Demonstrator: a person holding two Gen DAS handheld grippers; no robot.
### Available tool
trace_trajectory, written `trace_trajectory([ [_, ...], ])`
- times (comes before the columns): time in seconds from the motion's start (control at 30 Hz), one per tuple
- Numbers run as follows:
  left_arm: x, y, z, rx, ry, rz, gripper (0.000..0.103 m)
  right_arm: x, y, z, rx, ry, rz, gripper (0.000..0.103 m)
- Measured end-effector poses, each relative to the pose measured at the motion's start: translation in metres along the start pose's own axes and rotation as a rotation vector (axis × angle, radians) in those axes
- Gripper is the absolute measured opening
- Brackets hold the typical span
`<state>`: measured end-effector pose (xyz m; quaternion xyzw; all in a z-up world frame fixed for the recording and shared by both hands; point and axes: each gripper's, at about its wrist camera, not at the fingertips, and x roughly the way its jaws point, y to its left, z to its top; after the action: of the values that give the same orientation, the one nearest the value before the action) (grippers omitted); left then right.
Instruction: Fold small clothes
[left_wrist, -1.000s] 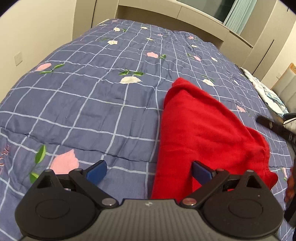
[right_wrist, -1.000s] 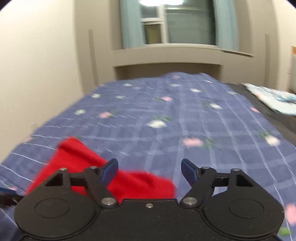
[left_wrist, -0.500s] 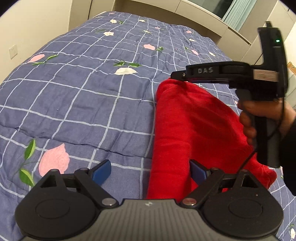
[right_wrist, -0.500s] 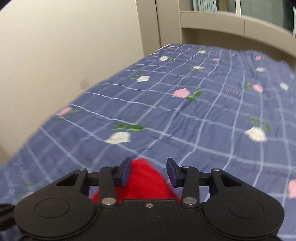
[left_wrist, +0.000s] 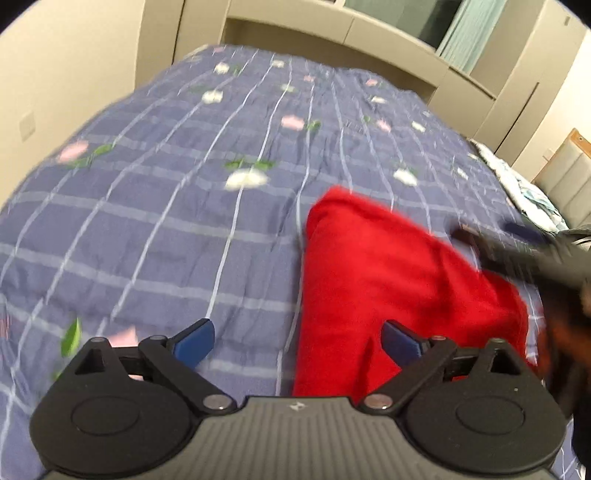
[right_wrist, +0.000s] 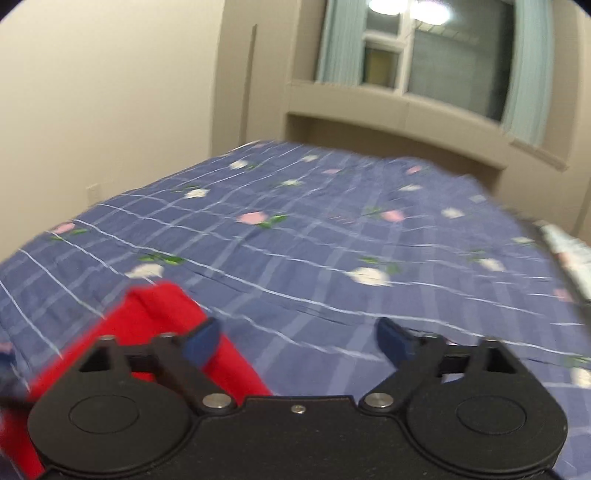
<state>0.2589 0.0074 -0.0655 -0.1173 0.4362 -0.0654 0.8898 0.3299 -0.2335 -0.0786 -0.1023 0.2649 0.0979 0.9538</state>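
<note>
A red folded garment lies on the blue checked bed cover. My left gripper is open above the garment's near left edge, holding nothing. In the right wrist view the garment lies at the lower left. My right gripper is open and empty, to the right of the garment, over the bed cover. The right gripper also shows blurred at the right edge of the left wrist view.
The bed fills most of both views. A beige wall runs along its left side and a headboard shelf at the far end. A light patterned cloth lies at the bed's right edge. A window with curtains is behind.
My right gripper has opened wider and pulled away from the garment's far end, to the right. My left gripper has lifted slightly and stays open.
</note>
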Motion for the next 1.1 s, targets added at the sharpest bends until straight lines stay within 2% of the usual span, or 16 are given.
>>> trace_trajectory([
  [0.13, 0.008, -0.019, 0.024, 0.064, -0.046, 0.023, 0.100, -0.026, -0.010, -0.032, 0.003, -0.045, -0.182, 0.102],
  [0.27, 0.031, -0.035, 0.042, 0.096, -0.051, 0.051, 0.100, -0.028, -0.029, -0.048, 0.073, -0.046, -0.312, 0.102],
  [0.4, 0.060, -0.037, 0.049, 0.102, -0.034, 0.117, 0.100, -0.016, -0.038, -0.057, 0.073, -0.027, -0.295, 0.102],
  [0.57, 0.085, -0.026, 0.047, 0.065, -0.014, 0.151, 0.101, 0.011, -0.038, -0.062, 0.022, -0.002, -0.305, 0.102],
  [0.77, 0.101, -0.013, 0.038, 0.066, -0.013, 0.136, 0.103, 0.037, -0.038, -0.069, 0.012, 0.032, -0.307, 0.102],
  [0.97, 0.089, -0.010, 0.041, 0.050, 0.003, 0.109, 0.102, 0.032, -0.045, -0.068, 0.049, 0.025, -0.265, 0.102],
  [1.03, 0.074, -0.011, 0.041, 0.039, 0.012, 0.103, 0.102, 0.014, -0.049, -0.065, 0.083, -0.015, -0.258, 0.102],
  [1.1, 0.054, -0.013, 0.037, 0.069, -0.005, 0.097, 0.102, -0.011, -0.049, -0.063, 0.121, -0.043, -0.246, 0.102],
])
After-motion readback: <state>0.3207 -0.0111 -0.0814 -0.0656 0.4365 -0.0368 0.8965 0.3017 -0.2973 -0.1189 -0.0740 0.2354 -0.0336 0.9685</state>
